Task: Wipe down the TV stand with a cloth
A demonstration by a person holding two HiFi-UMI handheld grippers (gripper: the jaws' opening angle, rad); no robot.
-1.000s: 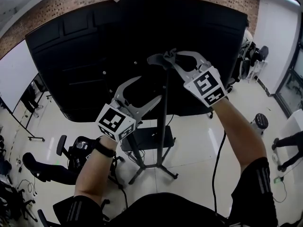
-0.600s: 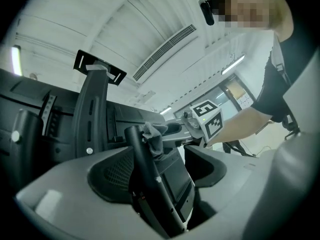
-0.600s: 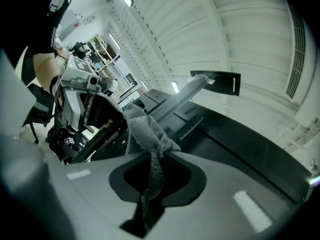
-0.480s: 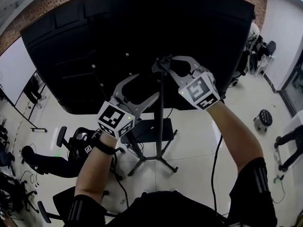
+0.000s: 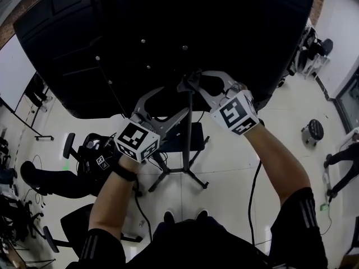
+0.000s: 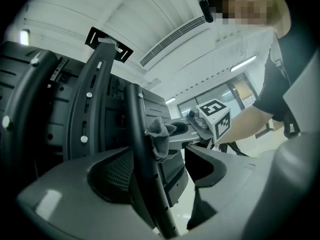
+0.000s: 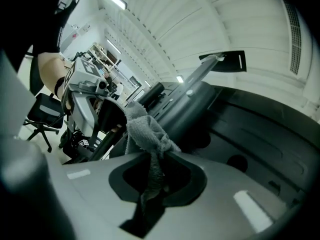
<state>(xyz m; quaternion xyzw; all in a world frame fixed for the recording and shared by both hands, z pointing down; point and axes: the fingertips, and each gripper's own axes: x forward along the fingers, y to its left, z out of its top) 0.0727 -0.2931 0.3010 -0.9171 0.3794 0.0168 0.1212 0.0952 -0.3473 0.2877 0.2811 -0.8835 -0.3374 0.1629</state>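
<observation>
The black TV stand pole (image 5: 187, 139) rises in front of the TV's dark back panel (image 5: 168, 27). My right gripper (image 5: 193, 83) is shut on a grey cloth (image 5: 189, 83) and holds it against the pole just above the TV's lower edge. In the right gripper view the cloth (image 7: 145, 131) bunches out of the closed jaws. My left gripper (image 5: 175, 105) stands open lower on the pole, its jaws either side of it. The left gripper view shows the pole (image 6: 140, 149) running up between the jaws, and the cloth (image 6: 160, 134) against it.
The stand's black shelf (image 5: 196, 136) and splayed base legs (image 5: 196, 179) are below. Office chairs (image 5: 84, 156) crowd the left floor. A stool (image 5: 312, 130) and a person's legs (image 5: 342, 161) are at the right. A cable (image 5: 253, 184) hangs by my right arm.
My right gripper has slid the cloth down the pole toward the TV's lower edge. The left gripper stays open round the pole. The view has tilted further down.
</observation>
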